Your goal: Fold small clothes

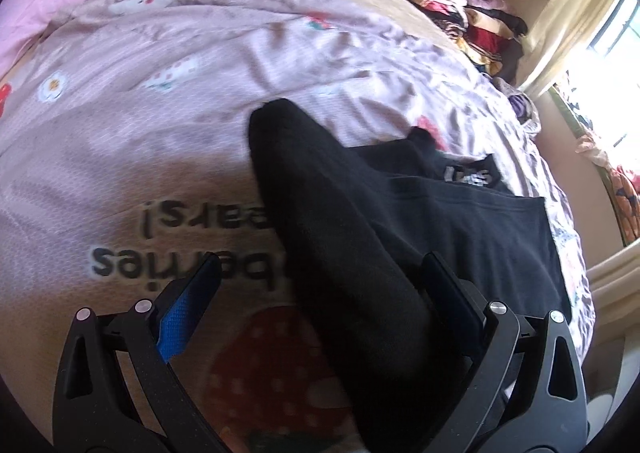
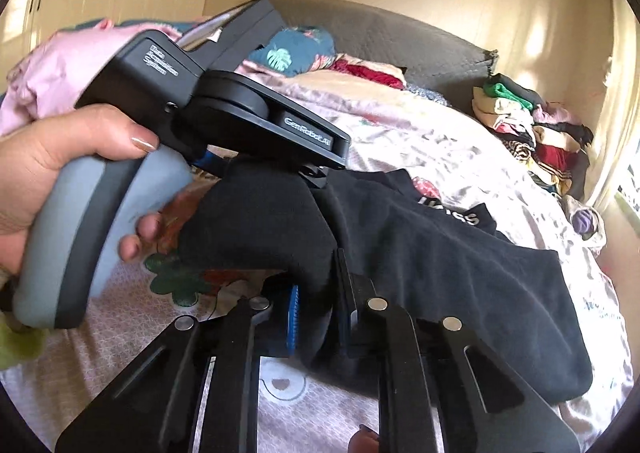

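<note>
Sunlit and cluttered, the bedroom gives me a bed spread with a pink strawberry-print quilt [image 1: 168, 141], a heap of folded clothes [image 2: 532, 133] stacked against the far wall. On the quilt lies the small black fleece garment [image 2: 460, 273], soft and matte, with a white printed logo on a flap near its far edge; one end is bunched and lifted off the bed. I judge it light, limp and a little grippy, so it should drape rather than slide, and a hem or corner is the place to pinch, not the thick middle. My right claw [image 2: 316, 317] is clamped on a fold of it, blue pads squeezing the cloth. My left claw [image 1: 320, 293] stands wide apart, a raised roll of the black fabric running between its fingers [image 1: 188, 305] without being pressed; the right view shows a hand [image 2: 52, 177] gripping that tool's grey handle.
</note>
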Available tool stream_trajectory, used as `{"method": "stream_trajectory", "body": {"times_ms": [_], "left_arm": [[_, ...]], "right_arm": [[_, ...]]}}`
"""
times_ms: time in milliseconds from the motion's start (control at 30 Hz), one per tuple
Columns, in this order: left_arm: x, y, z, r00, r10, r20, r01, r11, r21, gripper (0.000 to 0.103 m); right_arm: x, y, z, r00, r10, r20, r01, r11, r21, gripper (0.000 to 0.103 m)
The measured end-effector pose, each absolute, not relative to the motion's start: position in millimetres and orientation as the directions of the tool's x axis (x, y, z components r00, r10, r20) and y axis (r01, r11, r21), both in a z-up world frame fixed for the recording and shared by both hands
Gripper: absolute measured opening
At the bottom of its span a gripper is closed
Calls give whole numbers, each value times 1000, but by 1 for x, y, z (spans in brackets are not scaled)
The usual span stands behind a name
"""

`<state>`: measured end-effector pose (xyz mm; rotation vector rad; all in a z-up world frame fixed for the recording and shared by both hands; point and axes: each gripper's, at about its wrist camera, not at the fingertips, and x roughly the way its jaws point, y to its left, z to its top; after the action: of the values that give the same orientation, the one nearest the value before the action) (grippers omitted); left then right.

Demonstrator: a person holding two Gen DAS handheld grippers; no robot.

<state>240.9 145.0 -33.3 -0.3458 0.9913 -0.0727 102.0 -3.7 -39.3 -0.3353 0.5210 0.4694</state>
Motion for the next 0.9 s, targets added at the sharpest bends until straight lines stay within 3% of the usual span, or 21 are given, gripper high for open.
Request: {"method": "stream_trajectory", "body": {"times_ms": [67,100,133,200,300,900], "left_arm": [[241,134,-26,567,-237,-789,-66,942,-330,92],[242,130,-23,573,-238,-784,-57,943,-328,85],[242,122,-19,580,-242,-778,-41,945,-325,68],[243,111,-13,585,-260,-769,-14,944,-331,51],[243,93,0,608,-244,-756,22,957,-291,34],[257,-8,47,656,-281,-701,156,959,-238,30]], "right_arm": [[99,-11,-36,776,343,-529,-493,853,-171,10],[98,-15,-35,778,345,-524,-488,858,-160,9],[97,-19,-33,780,348,-520,-483,863,-146,9],[96,-29,-29,786,352,-508,-469,875,-119,8],[95,-44,-23,796,356,-490,-447,891,-79,7],[81,-134,-3,873,285,-395,-269,958,97,7]]}}
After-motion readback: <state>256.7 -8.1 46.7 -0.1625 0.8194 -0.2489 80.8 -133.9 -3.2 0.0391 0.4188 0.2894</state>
